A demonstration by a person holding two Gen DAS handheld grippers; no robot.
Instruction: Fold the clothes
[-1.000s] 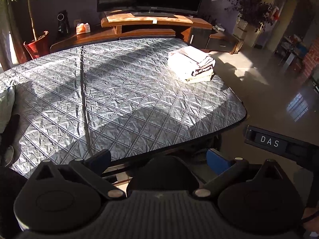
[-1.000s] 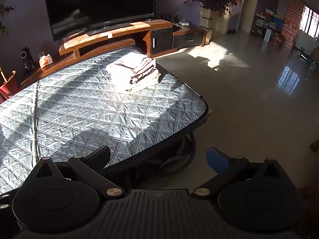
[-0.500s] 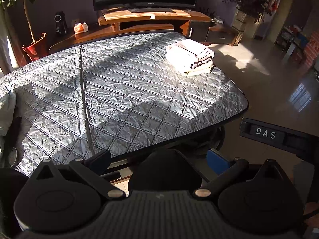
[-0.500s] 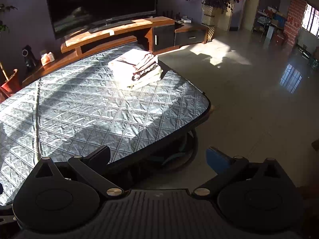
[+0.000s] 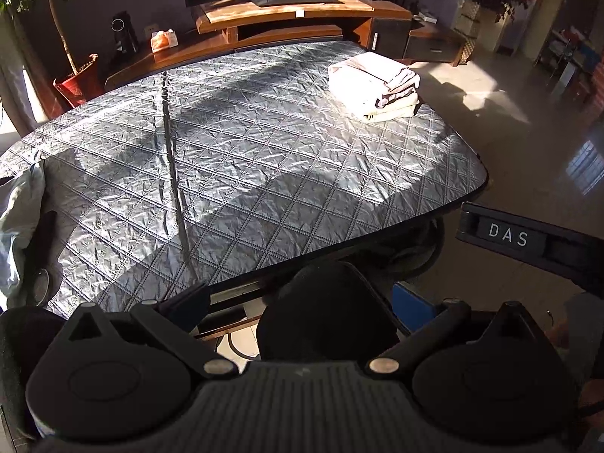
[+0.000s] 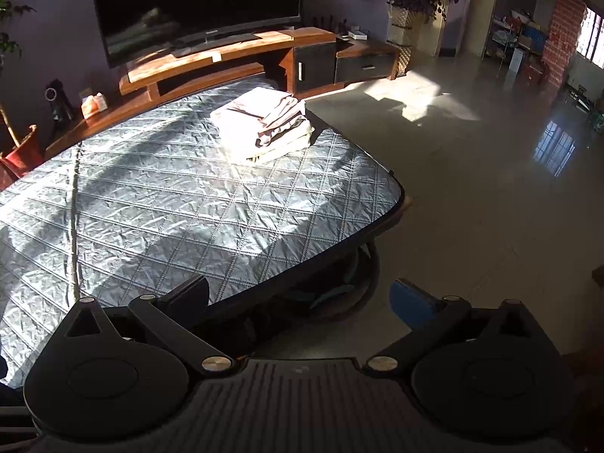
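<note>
Left wrist view: the left gripper (image 5: 302, 302) hangs off the near edge of the worktop (image 5: 241, 173), its two fingers spread wide with nothing between them; one finger is dark, the other has a blue pad (image 5: 409, 304). The worktop is covered by a grey quilted sheet with a raised seam (image 5: 173, 173) running from far to near. A stack of folded clothes (image 5: 375, 88), pale pink and cream, sits in sunlight near the far right corner of the worktop, well apart from the gripper. At the left edge a light, crumpled garment (image 5: 19, 219) drapes over the side. A dark rounded shape (image 5: 328, 309), which I cannot identify, sits between the fingers, below the worktop edge. A black bar marked "DAS" (image 5: 509, 236) reaches in from the right over the floor.

In the right wrist view, the right gripper (image 6: 302, 300) also stands wide and empty, off the near right corner of the worktop and partly above the tiled floor (image 6: 472, 188). The folded stack (image 6: 264, 124) lies ahead and to the left on the quilted cover. Beyond the worktop stand a wooden TV stand (image 6: 234, 56) with a large dark television (image 6: 196, 3), a tissue box (image 6: 94, 104) and a plant in a red pot (image 6: 24, 151).
</note>
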